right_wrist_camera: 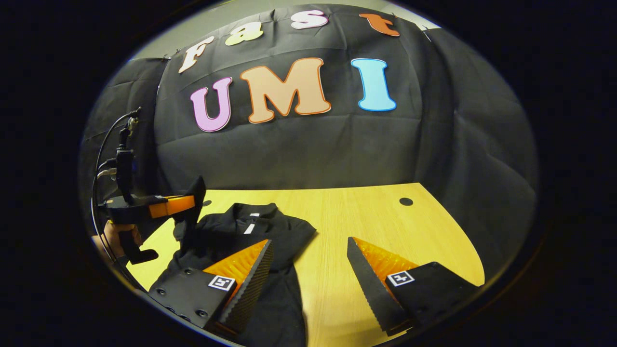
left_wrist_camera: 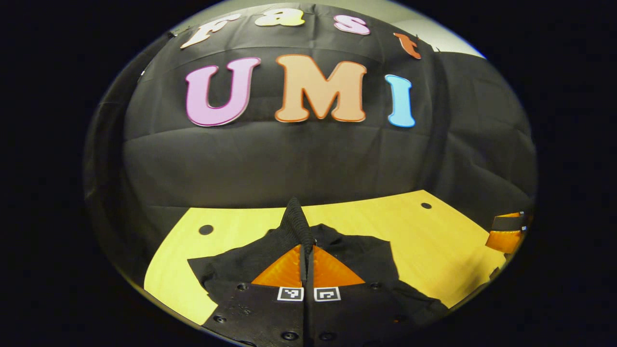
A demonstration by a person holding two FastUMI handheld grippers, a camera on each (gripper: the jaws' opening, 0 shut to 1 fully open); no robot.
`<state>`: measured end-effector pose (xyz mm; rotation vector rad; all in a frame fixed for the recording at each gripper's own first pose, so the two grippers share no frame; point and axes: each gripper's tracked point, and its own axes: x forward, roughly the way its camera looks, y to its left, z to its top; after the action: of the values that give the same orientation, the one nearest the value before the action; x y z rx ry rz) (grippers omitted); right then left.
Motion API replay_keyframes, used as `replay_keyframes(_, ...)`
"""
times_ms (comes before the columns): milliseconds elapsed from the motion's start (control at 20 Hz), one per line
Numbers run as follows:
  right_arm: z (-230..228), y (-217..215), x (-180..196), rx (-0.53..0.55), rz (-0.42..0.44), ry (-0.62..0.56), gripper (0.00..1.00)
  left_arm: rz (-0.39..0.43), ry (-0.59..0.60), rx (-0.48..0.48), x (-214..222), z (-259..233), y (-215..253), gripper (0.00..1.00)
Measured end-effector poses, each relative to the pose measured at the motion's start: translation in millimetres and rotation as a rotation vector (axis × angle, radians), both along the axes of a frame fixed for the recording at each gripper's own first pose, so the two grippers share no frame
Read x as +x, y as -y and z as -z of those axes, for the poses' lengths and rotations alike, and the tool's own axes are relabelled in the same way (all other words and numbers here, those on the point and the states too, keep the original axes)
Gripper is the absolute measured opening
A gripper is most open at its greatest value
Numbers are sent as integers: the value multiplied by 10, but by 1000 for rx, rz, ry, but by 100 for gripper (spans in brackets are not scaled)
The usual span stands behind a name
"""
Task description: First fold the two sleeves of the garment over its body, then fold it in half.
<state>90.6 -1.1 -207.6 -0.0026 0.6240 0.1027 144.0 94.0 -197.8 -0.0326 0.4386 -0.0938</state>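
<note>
In the left gripper view, the left gripper point(left_wrist_camera: 307, 255) sits nearest, its two fingers pressed together on a ribbed strip of black cloth, the sleeve point(left_wrist_camera: 295, 222), which stands up in a peak just past the fingertips. Under and around the fingers the black garment point(left_wrist_camera: 356, 255) lies spread on the yellow table point(left_wrist_camera: 434, 241), reaching out to both sides of the gripper. Beyond the garment the bare tabletop runs back to the black cloth wall, with a small dark hole point(left_wrist_camera: 206, 229) in the wood off to the left of the garment and another far to its right. At the right edge of the table, well apart from the garment, part of the other gripper shows.

In the right gripper view, the right gripper point(right_wrist_camera: 308, 250) is nearest, its fingers spread wide apart and holding nothing. One finger hangs over the garment point(right_wrist_camera: 250, 231); the other is over bare table point(right_wrist_camera: 337, 207) to the right of it. The garment lies crumpled on the left part of the table. Farther off, at the garment's left edge, the left gripper point(right_wrist_camera: 195, 195) holds up the pinched sleeve point(right_wrist_camera: 196, 188), raised above the rest of the cloth, with a hand point(right_wrist_camera: 113, 236) on its handle and cables point(right_wrist_camera: 103, 144) rising behind it.
</note>
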Motion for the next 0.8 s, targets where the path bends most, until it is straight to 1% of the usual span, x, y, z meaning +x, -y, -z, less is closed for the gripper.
replay_keyframes(150, 17, 119, -72, 6, 12, -6, 98, 54, -38, 7, 53, 87, 311, 0)
replay_keyframes(300, 85, 253, -104, 14, 15, -16, 98, 79, -51, 37, 108, 159, 542, 0)
replay_keyframes(350, 110, 290, -109, 19, 11, -23, 98, 75, -47, 49, 133, 156, 603, 0)
replay_keyframes(400, 132, 325, -111, 25, 6, -28, 98, 54, -28, 61, 161, 128, 632, 0)
replay_keyframes(450, 164, 340, -119, 31, -1, -30, 98, 86, -36, 43, 105, 112, 755, 0)
replay_keyframes(500, 177, 363, -126, 38, -11, -33, 100, 70, -23, 38, 84, 133, 840, 50)
replay_keyframes(550, 184, 398, -169, 44, -23, -39, 98, 53, 2, 37, 92, 17, 847, 100)
replay_keyframes(600, 171, 409, -218, 51, -39, -46, 98, 38, 22, 36, 46, -81, 851, 95)
replay_keyframes(650, 151, 378, -264, 63, -61, -45, 98, 11, 42, 42, -9, -194, 809, 95)
replay_keyframes(700, 128, 342, -308, 73, -84, -42, 94, -21, 61, 52, -96, -272, 725, 100)
replay_keyframes(750, 146, 324, -356, 65, -104, -39, 94, -44, 74, 49, -199, -326, 659, 94)
replay_keyframes(800, 164, 327, -406, 47, -110, -43, 98, -63, 92, 46, -319, -394, 592, 94)
